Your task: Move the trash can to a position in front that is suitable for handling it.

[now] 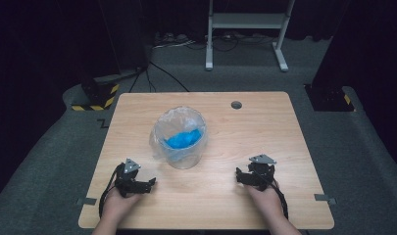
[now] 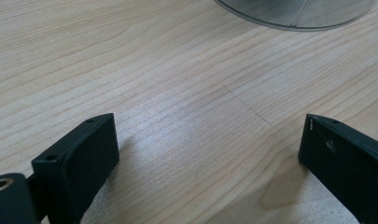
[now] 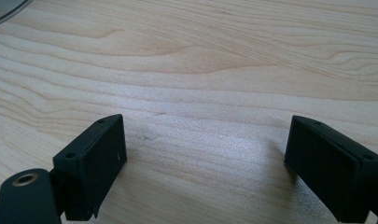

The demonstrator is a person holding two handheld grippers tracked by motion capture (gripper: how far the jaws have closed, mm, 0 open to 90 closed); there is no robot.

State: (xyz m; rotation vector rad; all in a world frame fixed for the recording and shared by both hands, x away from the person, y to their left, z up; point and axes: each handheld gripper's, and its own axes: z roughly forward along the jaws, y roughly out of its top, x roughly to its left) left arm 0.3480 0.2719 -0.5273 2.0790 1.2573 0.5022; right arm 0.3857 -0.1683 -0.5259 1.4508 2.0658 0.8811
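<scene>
The left gripper's fingers (image 2: pixel 79 163) stood wide apart with only bare wood between them, and the right gripper's fingers (image 3: pixel 93 163) were spread just as wide, again holding nothing. In the high view the left gripper (image 1: pixel 149 183) rested low over the desk (image 1: pixel 264 142) near its front left corner, pointing inward toward the middle, with the person's left hand (image 1: pixel 120 199) wrapped behind it. The right gripper (image 1: pixel 241 177) sat near the front right corner, also turned inward, with the right hand (image 1: pixel 265 197) behind it. Between the two and farther back, about the middle of the desk, stood a clear round bin (image 1: pixel 180 138) lined with a thin transparent bag, and a crumpled blue item (image 1: pixel 184 139) lay inside it. The bin's curved base (image 2: pixel 294 14) showed at the top edge of the left gripper view, apart from the fingers. A small round grommet hole (image 1: pixel 236 105) sat near the desk's back edge.
</scene>
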